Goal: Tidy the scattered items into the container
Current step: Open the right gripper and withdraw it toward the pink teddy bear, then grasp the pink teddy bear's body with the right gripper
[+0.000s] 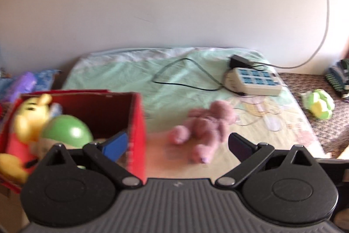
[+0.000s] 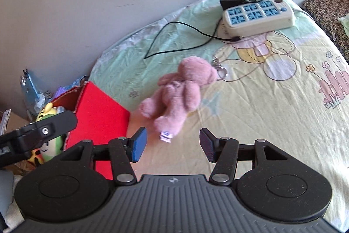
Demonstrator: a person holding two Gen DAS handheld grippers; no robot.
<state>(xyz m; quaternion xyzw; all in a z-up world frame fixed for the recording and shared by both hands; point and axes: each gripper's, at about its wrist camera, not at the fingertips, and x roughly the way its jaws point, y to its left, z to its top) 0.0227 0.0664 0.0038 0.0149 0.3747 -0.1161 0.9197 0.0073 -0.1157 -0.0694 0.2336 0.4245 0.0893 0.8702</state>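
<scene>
A pink plush bear (image 2: 182,92) lies on the bed sheet (image 2: 272,102), just right of a red box (image 2: 100,121). It also shows, blurred, in the left wrist view (image 1: 205,128). The red box (image 1: 137,130) holds a yellow plush (image 1: 28,119), a green ball (image 1: 67,131) and other toys. My right gripper (image 2: 172,144) is open and empty, just short of the bear's feet. My left gripper (image 1: 177,146) is open and empty, its left finger over the box's right wall; part of it shows in the right wrist view (image 2: 47,130) above the box.
A white power strip (image 2: 258,14) with a black adapter (image 2: 232,1) and a black cable (image 2: 185,36) lies at the far side of the bed. A green-yellow toy (image 1: 318,106) sits on a brown patterned surface (image 1: 322,130) to the right. The wall (image 1: 152,3) is behind.
</scene>
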